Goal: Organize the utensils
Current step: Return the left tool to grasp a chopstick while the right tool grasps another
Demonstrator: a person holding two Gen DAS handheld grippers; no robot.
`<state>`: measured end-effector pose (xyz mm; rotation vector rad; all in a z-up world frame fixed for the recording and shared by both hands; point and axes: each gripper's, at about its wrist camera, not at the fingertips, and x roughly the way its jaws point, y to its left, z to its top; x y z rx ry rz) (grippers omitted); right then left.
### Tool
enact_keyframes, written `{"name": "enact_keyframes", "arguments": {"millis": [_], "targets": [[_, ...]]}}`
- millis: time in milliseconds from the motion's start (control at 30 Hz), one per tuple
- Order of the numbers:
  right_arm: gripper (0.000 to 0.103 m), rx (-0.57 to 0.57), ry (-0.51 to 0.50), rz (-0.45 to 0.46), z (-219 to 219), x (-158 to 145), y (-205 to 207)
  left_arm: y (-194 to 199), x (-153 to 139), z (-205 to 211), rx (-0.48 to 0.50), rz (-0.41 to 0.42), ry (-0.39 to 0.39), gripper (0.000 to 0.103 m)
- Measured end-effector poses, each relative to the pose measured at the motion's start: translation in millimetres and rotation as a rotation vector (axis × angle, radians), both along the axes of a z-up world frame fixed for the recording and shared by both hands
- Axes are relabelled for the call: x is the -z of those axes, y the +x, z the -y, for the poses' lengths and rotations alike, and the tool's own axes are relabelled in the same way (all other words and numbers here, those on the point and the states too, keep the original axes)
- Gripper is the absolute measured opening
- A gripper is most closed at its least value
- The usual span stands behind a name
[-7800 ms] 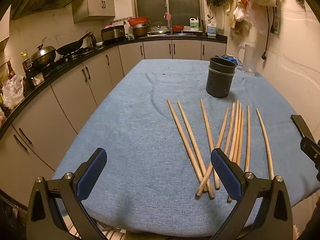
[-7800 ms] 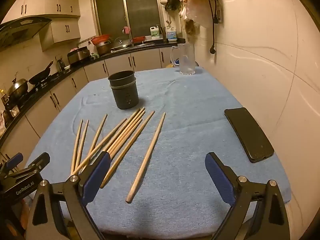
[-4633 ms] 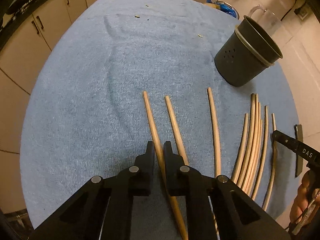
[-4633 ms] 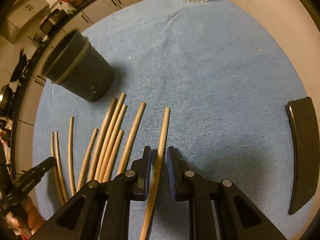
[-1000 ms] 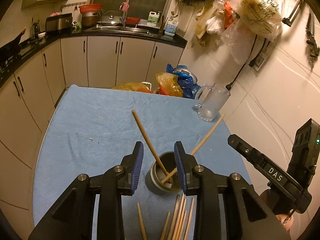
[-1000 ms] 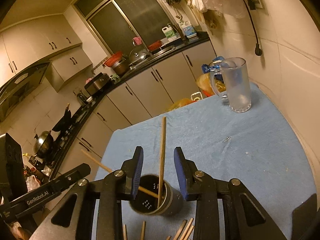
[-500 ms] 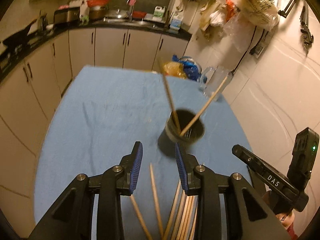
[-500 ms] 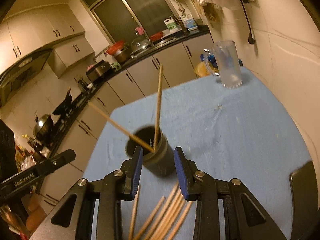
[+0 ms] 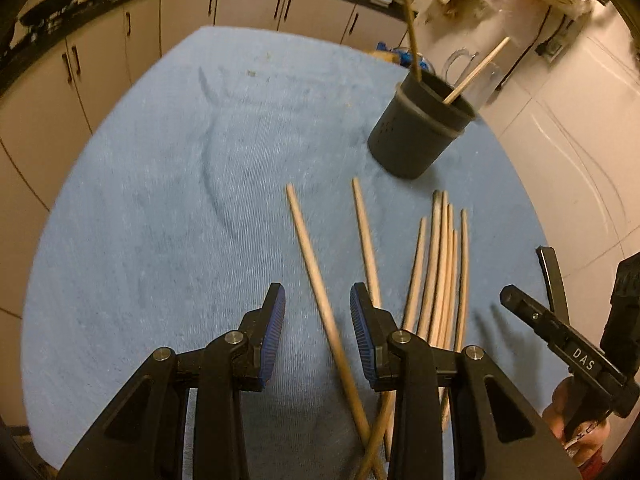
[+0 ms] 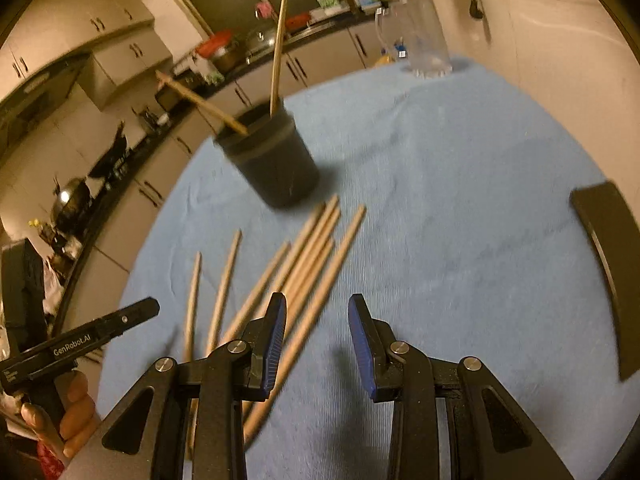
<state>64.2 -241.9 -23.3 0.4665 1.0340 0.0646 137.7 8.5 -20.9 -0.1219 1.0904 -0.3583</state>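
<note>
Fingers of both the left gripper [image 9: 318, 330] and the right gripper [image 10: 317, 334] stand narrowly apart and empty above loose chopsticks [image 9: 438, 268] on the blue cloth [image 9: 168, 208], so each should straddle one stick before closing, then carry it to the dark cup [image 9: 420, 132].

"DAS" on right tool [image 9: 576, 354]; "GenRobot.AI" on left tool [image 10: 76, 346].

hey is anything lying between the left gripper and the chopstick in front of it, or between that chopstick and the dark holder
Nothing visible. The left gripper is open with the chopstick lying between its jaws, on top where it crosses another near its close end. Only bare blue cloth separates it from the holder, which already holds two chopsticks.
</note>
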Motion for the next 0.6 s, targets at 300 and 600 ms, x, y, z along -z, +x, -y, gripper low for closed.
{"name": "enact_keyframes", "arguments": {"millis": [300, 600], "targets": [[0.035, 0.012, 0.002, -0.033, -3, 8, 1, 19, 15, 6, -0.031, -0.049, 0.003, 0.032], [0.034, 0.062, 0.067, -0.076, 11, 13, 13, 40, 24, 32, -0.024, -0.078, 0.07, 0.018]]}}
